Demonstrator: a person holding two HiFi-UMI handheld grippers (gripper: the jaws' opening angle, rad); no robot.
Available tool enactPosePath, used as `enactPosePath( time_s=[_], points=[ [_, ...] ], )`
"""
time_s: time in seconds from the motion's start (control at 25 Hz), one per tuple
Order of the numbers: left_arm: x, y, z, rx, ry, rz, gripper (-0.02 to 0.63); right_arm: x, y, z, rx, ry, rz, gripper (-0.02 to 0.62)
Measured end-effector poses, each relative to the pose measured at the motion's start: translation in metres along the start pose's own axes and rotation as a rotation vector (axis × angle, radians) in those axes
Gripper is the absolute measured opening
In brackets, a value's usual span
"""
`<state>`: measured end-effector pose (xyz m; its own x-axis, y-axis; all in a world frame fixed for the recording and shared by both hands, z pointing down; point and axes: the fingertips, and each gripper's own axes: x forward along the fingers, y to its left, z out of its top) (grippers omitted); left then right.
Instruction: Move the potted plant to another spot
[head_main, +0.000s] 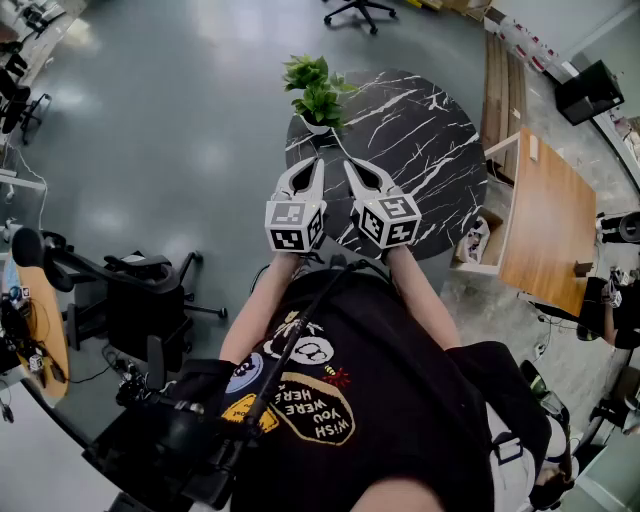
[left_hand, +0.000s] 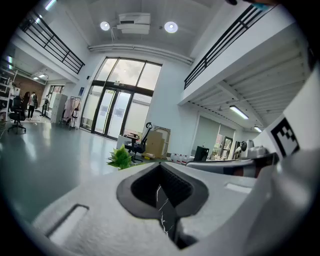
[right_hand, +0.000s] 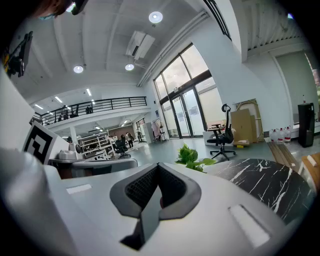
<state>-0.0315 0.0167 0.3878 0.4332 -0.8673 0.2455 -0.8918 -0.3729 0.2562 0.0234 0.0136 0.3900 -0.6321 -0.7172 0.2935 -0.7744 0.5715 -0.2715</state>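
Head view showed you holding the left gripper (head_main: 316, 165) and the right gripper (head_main: 350, 165) side by side, just apart, over the near part of the round black marble table (head_main: 430, 150). Both pointed toward the potted plant (head_main: 318, 92), which stood upright at the table's far left edge, near the tips but clear of them. In the left gripper view your jaws were closed together with nothing between them. The right gripper view showed the same: closed and empty.
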Motion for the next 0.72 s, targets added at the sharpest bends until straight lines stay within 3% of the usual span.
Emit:
enactPosePath(
  time_s=[0.72],
  points=[
    [-0.005, 0.011, -0.008, -0.028, 0.014, 0.003, 0.004, -0.003, -0.003, -0.007, 0.018, 0.002, -0.044, 0.003]
  ],
)
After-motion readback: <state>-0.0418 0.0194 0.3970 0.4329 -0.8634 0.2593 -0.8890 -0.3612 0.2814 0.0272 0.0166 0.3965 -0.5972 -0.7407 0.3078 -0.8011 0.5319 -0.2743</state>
